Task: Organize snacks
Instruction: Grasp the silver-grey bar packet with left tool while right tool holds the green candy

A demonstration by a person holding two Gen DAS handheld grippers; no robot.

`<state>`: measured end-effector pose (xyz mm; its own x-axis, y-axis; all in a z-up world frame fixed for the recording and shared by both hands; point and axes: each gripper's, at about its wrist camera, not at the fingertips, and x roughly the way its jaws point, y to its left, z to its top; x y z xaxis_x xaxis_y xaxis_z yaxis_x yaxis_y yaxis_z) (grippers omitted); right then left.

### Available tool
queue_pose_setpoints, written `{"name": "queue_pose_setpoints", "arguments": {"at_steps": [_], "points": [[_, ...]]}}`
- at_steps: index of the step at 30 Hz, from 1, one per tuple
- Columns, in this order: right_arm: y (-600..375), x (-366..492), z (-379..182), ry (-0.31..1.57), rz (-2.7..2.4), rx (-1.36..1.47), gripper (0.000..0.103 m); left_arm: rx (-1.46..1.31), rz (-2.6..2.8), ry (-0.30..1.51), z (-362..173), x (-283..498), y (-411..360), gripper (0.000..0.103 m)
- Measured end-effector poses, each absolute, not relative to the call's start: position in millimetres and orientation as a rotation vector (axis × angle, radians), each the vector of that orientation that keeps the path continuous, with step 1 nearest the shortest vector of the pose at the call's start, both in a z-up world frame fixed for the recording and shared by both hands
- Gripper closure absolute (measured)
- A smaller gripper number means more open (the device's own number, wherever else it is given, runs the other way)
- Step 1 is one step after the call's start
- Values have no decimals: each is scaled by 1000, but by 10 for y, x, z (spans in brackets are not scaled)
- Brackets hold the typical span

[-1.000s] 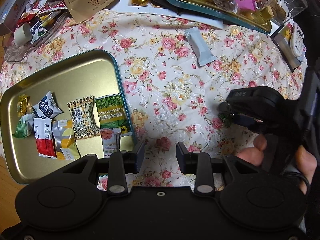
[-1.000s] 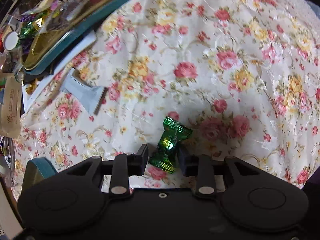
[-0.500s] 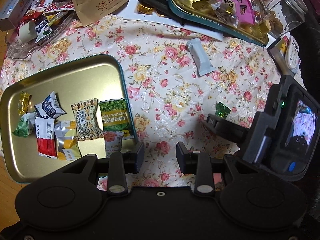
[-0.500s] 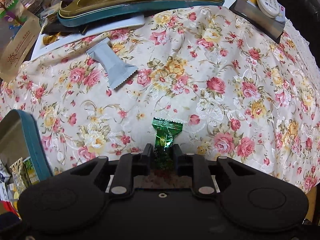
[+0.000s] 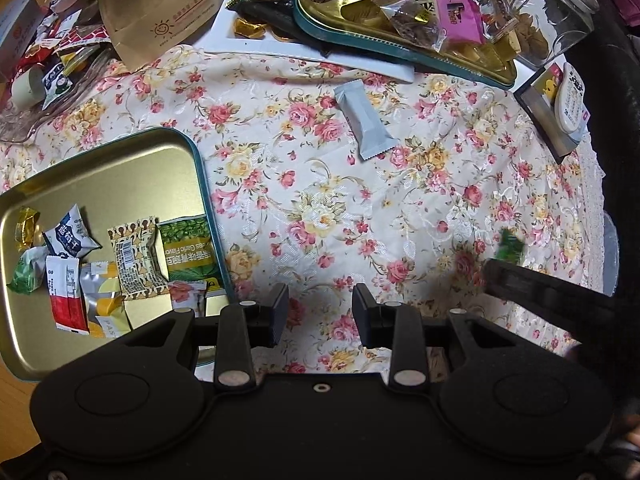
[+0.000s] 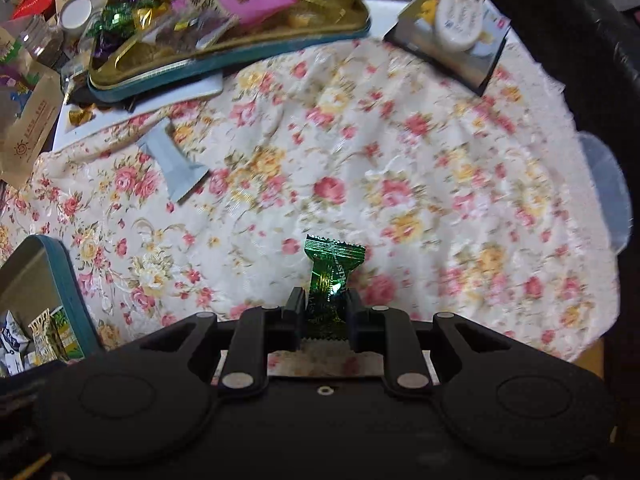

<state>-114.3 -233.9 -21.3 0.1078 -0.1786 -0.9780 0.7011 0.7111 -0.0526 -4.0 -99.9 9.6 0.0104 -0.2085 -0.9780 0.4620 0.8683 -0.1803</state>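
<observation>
My right gripper (image 6: 323, 308) is shut on a green foil candy (image 6: 330, 276) and holds it above the floral tablecloth; the candy also shows blurred at the right of the left wrist view (image 5: 508, 245). My left gripper (image 5: 320, 310) is open and empty, hovering just right of the gold tray (image 5: 120, 172). The tray has a teal rim and holds several small snack packets at its front. Its corner shows in the right wrist view (image 6: 60, 264). A grey wrapped bar (image 5: 362, 120) lies on the cloth, seen also in the right wrist view (image 6: 172, 160).
A second teal tray (image 5: 404, 40) piled with sweets sits at the back on a white board. A brown paper bag (image 5: 160, 12) and a glass dish of snacks (image 5: 44, 80) stand back left. A clear jar (image 5: 560, 8) and a boxed item (image 5: 556, 100) are back right.
My right gripper closed on the green candy and lifted it off the cloth, moving back toward the near right. My left gripper stayed open beside the tray.
</observation>
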Motion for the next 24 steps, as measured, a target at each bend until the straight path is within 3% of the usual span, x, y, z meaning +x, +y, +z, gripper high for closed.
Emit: {"name": "queue_pose_setpoints", "arguments": {"at_steps": [14,24], "points": [[-2578,-1489,320,1242,-576,774,82,206,-417,1435,-167,160,-1174,60],[-2702,-1594,526,1190,-574,873,82,142,-399,1352,-189,490,-1740,60]]}}
